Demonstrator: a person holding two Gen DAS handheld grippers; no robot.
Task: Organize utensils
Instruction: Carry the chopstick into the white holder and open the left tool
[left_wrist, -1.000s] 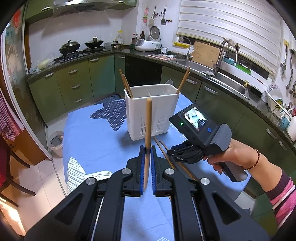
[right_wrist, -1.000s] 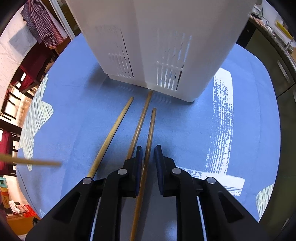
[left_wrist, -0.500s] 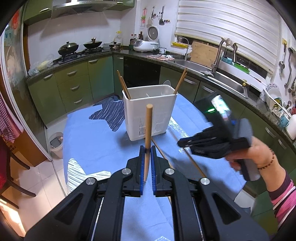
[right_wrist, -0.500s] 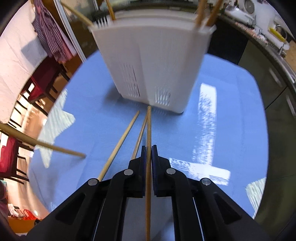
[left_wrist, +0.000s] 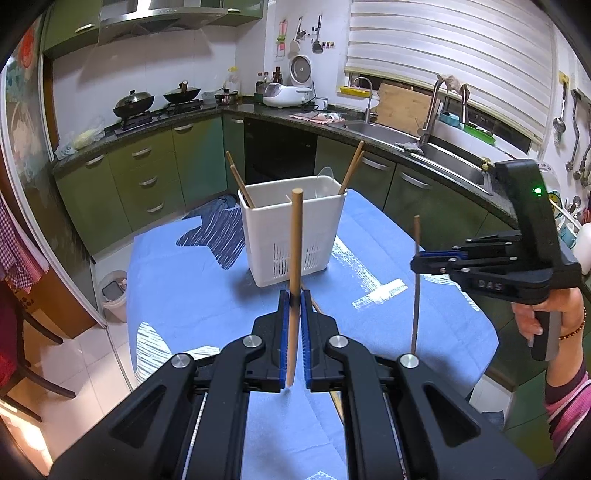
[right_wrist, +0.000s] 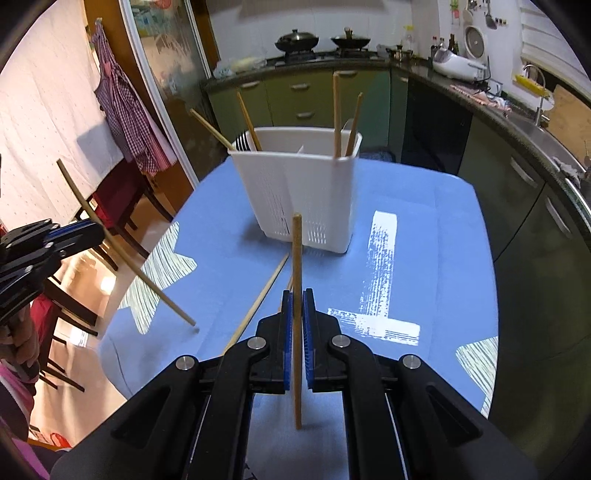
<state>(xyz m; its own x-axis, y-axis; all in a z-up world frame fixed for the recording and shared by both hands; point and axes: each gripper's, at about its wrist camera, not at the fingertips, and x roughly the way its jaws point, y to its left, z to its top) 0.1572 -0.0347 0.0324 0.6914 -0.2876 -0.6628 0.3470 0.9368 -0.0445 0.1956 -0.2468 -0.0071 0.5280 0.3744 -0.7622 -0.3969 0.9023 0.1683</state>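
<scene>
A white slotted utensil holder (left_wrist: 293, 232) stands on the blue tablecloth (left_wrist: 184, 291) and holds several wooden chopsticks; it also shows in the right wrist view (right_wrist: 299, 192). My left gripper (left_wrist: 294, 301) is shut on a wooden chopstick (left_wrist: 295, 240), held upright in front of the holder. My right gripper (right_wrist: 297, 299) is shut on another chopstick (right_wrist: 296, 258), held upright above the table; it shows at the right in the left wrist view (left_wrist: 416, 258). Loose chopsticks (right_wrist: 258, 299) lie on the cloth in front of the holder.
The round table stands in a kitchen with green cabinets (left_wrist: 147, 173), a sink counter (left_wrist: 443, 147) at the right and a small bin (left_wrist: 112, 291) on the floor at the left. Dark chairs (right_wrist: 122, 206) stand beside the table.
My right gripper closed on a chopstick lying on the cloth, lifted it and turned it upright, moving away from the holder. My left gripper held its chopstick steady.
</scene>
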